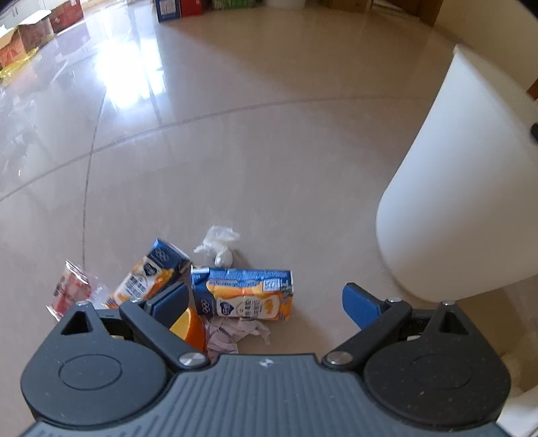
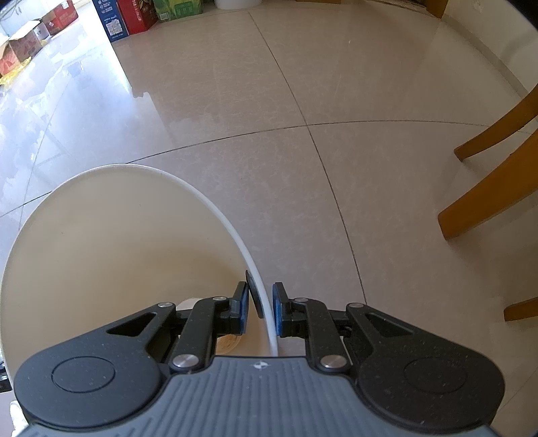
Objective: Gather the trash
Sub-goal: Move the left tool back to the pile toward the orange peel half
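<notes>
In the left wrist view, trash lies on the tiled floor: a blue-and-orange drink carton, a second carton tilted to its left, a red-and-clear wrapper, a knotted clear plastic bag, crumpled pinkish paper and an orange cup. My left gripper hangs open just above the first carton, holding nothing. A white bin stands at the right. In the right wrist view, my right gripper is shut on the white bin's rim, one finger inside, one outside.
Cardboard and coloured boxes line the far edge of the floor, also boxes in the right wrist view. Orange wooden chair legs stand at the right. Glare from a window falls on the glossy tiles.
</notes>
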Available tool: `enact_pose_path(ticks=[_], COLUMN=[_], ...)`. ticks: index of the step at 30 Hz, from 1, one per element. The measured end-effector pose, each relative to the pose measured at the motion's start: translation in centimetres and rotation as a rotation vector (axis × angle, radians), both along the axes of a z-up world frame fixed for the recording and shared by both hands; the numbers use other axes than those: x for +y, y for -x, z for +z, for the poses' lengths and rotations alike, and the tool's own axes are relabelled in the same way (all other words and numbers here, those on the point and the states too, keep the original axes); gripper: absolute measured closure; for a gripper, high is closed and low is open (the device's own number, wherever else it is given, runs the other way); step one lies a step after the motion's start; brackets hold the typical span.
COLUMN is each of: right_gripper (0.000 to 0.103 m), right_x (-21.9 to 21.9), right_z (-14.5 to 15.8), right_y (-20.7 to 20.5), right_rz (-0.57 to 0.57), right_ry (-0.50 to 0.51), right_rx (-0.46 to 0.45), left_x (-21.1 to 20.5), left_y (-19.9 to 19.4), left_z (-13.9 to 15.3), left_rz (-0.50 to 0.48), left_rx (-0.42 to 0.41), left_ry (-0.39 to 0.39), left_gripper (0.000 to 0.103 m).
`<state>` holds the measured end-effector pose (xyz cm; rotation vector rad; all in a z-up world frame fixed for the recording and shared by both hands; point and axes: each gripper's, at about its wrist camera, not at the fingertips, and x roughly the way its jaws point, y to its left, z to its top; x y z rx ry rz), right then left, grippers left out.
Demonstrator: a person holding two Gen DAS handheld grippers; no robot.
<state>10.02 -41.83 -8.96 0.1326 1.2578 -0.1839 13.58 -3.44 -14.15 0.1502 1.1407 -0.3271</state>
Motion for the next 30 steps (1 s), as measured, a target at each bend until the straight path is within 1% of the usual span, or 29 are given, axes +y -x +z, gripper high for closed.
enact_pose_path(ticks=[7, 12, 13, 14, 16, 19, 25, 27, 28, 30], right_gripper=[0.085, 0.084, 0.084, 0.084, 0.084, 0.084, 0.084, 0.084, 0.084, 0.084], right_x=[0.4, 0.7, 0.8, 0.9, 1.0, 1.0, 1.1, 1.1, 1.1, 1.1], right_z=[0.0, -0.1, -0.1, 0.0, 0.0, 0.0, 0.0, 0.0, -0.1, -0.1], right_y=[0.0, 0.1, 0.1, 0.1, 0.1, 0.1, 0.0, 0.0, 0.0, 0.0], right_rz=[0.010, 0.016, 0.020, 0.021, 0.019, 0.021, 0.022, 0.021, 0.031, 0.030], right_ry=[0.005, 0.019, 0.024, 0.025, 0.024, 0.027, 0.030, 0.030, 0.037, 0.038], right_rx=[0.000, -0.001, -0.001, -0.001, -0.002, -0.002, -0.003, -0.004, -0.004, -0.004], left_x=[0.4, 0.4, 0.3, 0.1, -0.5, -1.6, -4.2, -4.5, -4.3, -3.3], left_y=[-1.8, -3.3, -3.5, -3.6, -3.7, -3.7, -2.5, -2.1, -1.9, -1.7], left_z=[-5.0, -8.1, -8.6, -8.9, -9.0, -9.3, -9.1, -8.6, -8.1, -7.1], left_rz=[0.041, 0.080, 0.083, 0.086, 0.077, 0.058, -0.028, -0.042, -0.046, -0.012], left_rx=[0.002, 0.052, 0.063, 0.056, 0.056, 0.088, 0.108, 0.091, 0.071, -0.001], left_ry=[-0.035, -0.017, -0.020, -0.030, -0.024, 0.014, 0.026, 0.018, 0.012, -0.005], left_gripper=[0.006, 0.006, 0.006, 0.006, 0.006, 0.006, 0.006, 0.006, 0.006, 0.006])
